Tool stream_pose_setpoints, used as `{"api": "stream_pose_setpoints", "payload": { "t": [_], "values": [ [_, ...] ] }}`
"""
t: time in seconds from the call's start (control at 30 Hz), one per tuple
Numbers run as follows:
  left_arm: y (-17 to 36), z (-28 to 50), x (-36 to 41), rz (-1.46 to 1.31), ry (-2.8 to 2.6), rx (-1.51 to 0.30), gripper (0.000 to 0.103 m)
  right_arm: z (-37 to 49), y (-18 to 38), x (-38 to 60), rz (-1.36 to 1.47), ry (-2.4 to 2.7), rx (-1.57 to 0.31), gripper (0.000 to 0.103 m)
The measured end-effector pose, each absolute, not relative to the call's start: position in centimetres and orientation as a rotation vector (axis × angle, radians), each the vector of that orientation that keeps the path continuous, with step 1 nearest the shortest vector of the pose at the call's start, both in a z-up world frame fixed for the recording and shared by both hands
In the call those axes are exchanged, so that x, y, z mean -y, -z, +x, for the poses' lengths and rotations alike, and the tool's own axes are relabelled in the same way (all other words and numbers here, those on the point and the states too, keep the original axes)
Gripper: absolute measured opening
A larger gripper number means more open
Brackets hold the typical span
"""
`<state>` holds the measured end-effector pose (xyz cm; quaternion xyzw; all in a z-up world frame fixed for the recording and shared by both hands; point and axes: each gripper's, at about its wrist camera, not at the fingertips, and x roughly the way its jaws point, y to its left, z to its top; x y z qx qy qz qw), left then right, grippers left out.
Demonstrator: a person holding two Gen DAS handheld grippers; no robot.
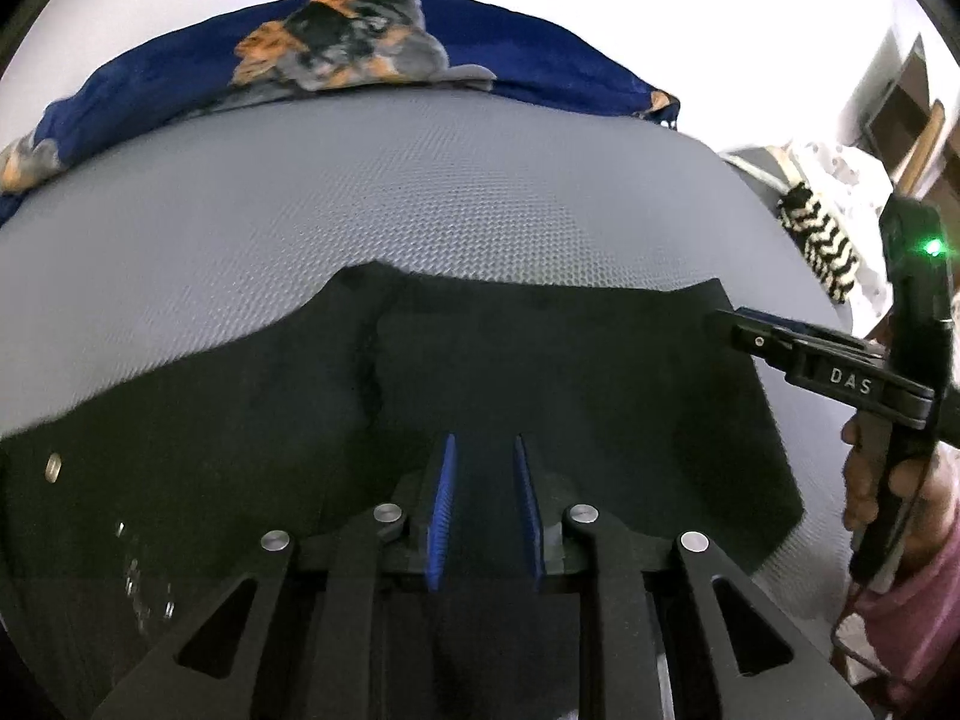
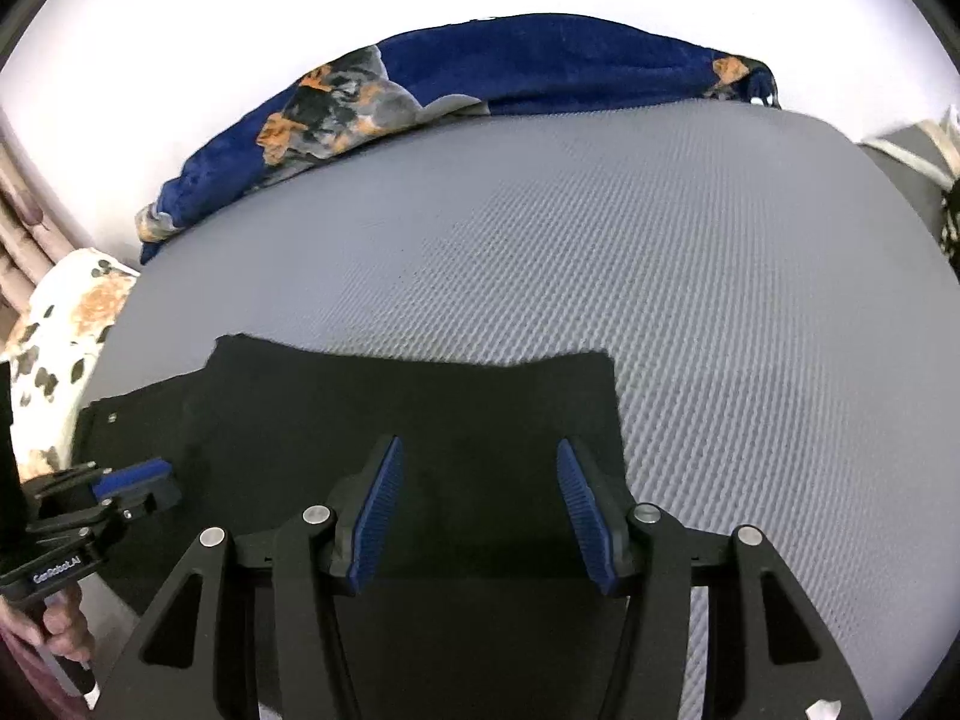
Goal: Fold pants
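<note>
Black pants point(image 1: 540, 372) lie flat on a grey textured mattress point(image 1: 420, 192); a metal button point(image 1: 54, 468) shows at their left end. My left gripper point(image 1: 485, 441) hovers over the pants' middle with a narrow gap between its blue pads and nothing pinched there. In the right wrist view the pants point(image 2: 420, 396) fill the lower centre. My right gripper point(image 2: 479, 444) stands wide open above their right part, with only fabric underneath. Each gripper shows in the other's view: the right gripper point(image 1: 729, 321) at the pants' right corner, the left gripper point(image 2: 162, 477) at the lower left.
A blue blanket with orange and grey print point(image 2: 570, 66) is bunched along the mattress's far edge. A floral pillow point(image 2: 66, 324) lies at the left, a black-and-white striped cloth point(image 1: 822, 246) at the right. A person's hand point(image 1: 864, 480) holds the right gripper's handle.
</note>
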<state>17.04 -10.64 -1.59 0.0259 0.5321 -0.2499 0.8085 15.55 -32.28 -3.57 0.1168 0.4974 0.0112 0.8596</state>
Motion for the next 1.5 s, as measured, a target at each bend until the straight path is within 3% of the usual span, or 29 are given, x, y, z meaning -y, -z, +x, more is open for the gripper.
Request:
{"api": "stream_pose_setpoints", "payload": {
  "t": [0.1, 0.43, 0.5, 0.57, 1.13, 1.5],
  "values": [
    [3.3, 18.4, 11.9, 0.101, 0.518, -1.166, 0.029, 16.5, 4.9, 32.5, 0.237, -0.016, -1.081, 0.051],
    [4.4, 19.0, 12.5, 0.131, 0.48, -1.181, 0.03, 16.4, 5.7, 32.8, 0.237, -0.023, -1.091, 0.051],
    [4.1, 18.7, 12.3, 0.135, 0.454, -1.185, 0.035, 16.1, 5.5, 32.7, 0.242, -0.023, -1.098, 0.051],
    [3.6, 18.2, 12.0, 0.139, 0.434, -1.168, 0.046, 15.5, 5.3, 32.3, 0.248, -0.034, -1.112, 0.051],
    [-1.0, 12.3, 7.2, 0.186, 0.295, -1.054, 0.049, 9.2, 5.2, 24.7, 0.241, -0.181, -1.193, 0.052],
    [-1.1, 10.3, 0.9, 0.076, 0.168, -1.081, 0.054, 9.1, 5.5, 18.5, 0.199, -0.307, -1.206, 0.052]
  ]
}}
